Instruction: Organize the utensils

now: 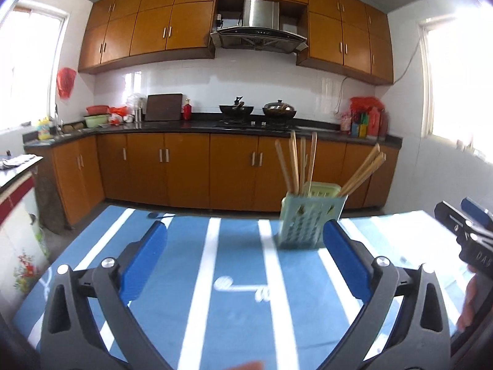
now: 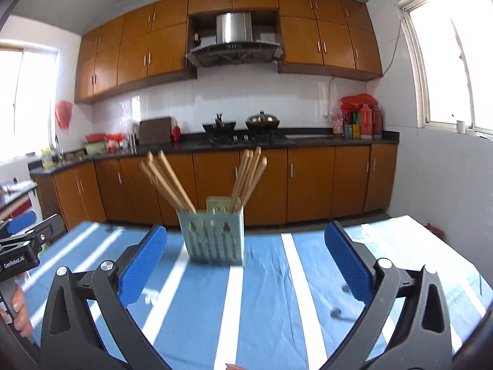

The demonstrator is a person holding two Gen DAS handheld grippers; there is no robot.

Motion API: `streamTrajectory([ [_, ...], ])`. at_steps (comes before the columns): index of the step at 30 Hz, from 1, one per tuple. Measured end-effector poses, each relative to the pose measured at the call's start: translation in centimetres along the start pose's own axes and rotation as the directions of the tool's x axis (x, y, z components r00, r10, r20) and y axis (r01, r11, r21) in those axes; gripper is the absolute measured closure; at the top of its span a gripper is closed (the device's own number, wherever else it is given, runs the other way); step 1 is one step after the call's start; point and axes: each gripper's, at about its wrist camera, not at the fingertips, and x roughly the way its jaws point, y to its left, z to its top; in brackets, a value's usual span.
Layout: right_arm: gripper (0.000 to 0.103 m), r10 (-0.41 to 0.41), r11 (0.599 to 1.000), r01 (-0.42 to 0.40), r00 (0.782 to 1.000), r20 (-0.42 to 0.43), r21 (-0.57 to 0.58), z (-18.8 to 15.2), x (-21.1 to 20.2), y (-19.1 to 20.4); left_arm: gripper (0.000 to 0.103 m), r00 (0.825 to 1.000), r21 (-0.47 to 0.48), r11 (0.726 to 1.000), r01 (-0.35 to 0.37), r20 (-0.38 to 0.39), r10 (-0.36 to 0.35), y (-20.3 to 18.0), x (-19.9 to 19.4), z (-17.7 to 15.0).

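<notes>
1. Both sets of jaws stand spread wide with nothing between the pads. The left gripper point(image 1: 245, 240) and the right gripper point(image 2: 246, 246) each frame only bare blue-and-white striped tablecloth point(image 1: 234, 265).

2. The pale green slotted chopstick holder point(image 2: 212, 236) stands on the cloth ahead of the right gripper's jaws, nearer its left pad. In the left wrist view the holder sits ahead of the jaws, just behind the tip of the right pad.

3. Wooden chopsticks point(image 2: 168, 180) fan out of the holder in two bundles, one leaning left and one leaning right. They appear to be sorted already, so the main danger is disturbing finished work.

4. The holder looks light and top-heavy with long sticks leaning outward. A pad clipping a protruding stick, or the holder's wall, could likely tip it and spill the chopsticks across the table.

5. The left gripper's right pad is the closer threat. Any sideways swing toward the holder could nudge it along the cloth.

6. The cloth shows wrinkles near the holder. A pad dragging the fabric could likely pull the holder with it.

7. The two grippers sit near each other, each visible at the edge of the other's view, so a careless crossing move could knock them together.
</notes>
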Motion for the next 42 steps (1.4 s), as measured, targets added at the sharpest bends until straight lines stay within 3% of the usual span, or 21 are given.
streamTrajectory([
  [5,0.002,-0.005,1.0,0.005,1.0,-0.015,-0.018,-2.6,-1.2,0.8,0.004,0.999,0.055,0.998,-0.03,0.016,0.029,-0.8,-1.7,-3.3],
  [13,0.002,-0.03,0.999,0.027,0.998,-0.049,-0.045,-5.9,-2.9,1.8,0.004,0.999,0.006,1.0,-0.017,-0.026,0.018,-0.5,-3.2,-6.5],
  [18,0.002,-0.034,0.998,0.03,0.997,-0.063,-0.064,-7.3,-3.4,2.2,0.004,0.999,0.027,0.999,-0.035,-0.028,0.035,-0.7,-4.0,-7.7],
  [42,0.002,-0.041,0.999,0.039,0.994,-0.1,-0.014,-8.9,-3.8,1.5,0.004,0.999,0.01,1.0,-0.021,-0.047,0.021,-0.4,-4.7,-9.1],
])
